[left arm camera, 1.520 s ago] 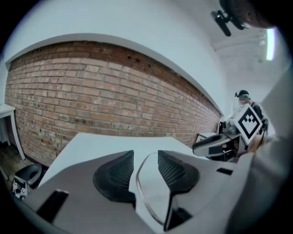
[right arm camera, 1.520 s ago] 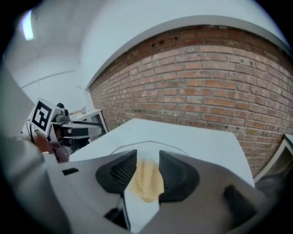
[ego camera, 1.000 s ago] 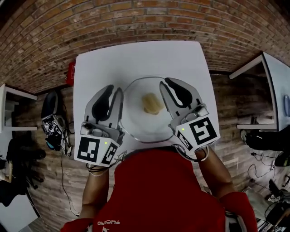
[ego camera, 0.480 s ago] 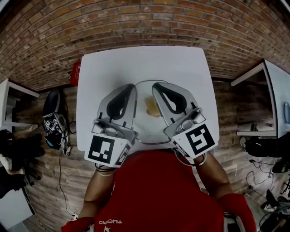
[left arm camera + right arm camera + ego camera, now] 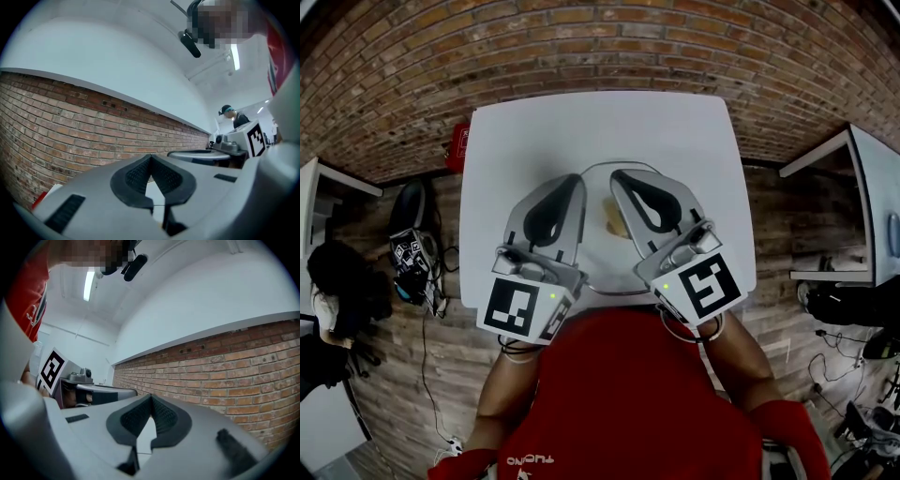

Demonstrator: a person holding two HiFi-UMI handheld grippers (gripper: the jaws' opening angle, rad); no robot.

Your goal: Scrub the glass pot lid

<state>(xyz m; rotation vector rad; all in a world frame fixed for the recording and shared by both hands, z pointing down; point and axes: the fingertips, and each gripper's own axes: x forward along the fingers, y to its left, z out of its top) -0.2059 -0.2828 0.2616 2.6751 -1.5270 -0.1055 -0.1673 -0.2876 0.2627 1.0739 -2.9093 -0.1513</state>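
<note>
The glass pot lid [image 5: 600, 261] lay flat on the white table [image 5: 591, 127], near the edge closest to the person. Both tools reached over it and hid much of its left and right sides. A pale yellowish lump [image 5: 614, 221] sat at about the lid's middle, half covered by the right tool. It was too small to tell whether it was a scrubbing sponge or the lid's own knob.

The left tool [image 5: 572, 181] had its jaws pressed together, ribbed pads meeting, with nothing between them. The right tool [image 5: 619, 177] was the same. Its jaws had just been closing, and they closed on nothing. Both pointed level towards the brick wall [image 5: 600, 37], side by side and close together, with their tips near the lid's far rim. Neither appeared to touch the glass.

As a judgement, no scrubbing stroke was in hand, since neither tool held the lid or anything to rub it with. The scene fits a pause before the lid and a scrubber are gripped. It equally fits the moment after both were let go with the rubbing done. No suds or wet marks showed on the glass to decide between them. Any further work would need the jaws spread first, and one tool would have to steady the smooth, slippery rim while the other rubbed.
</note>
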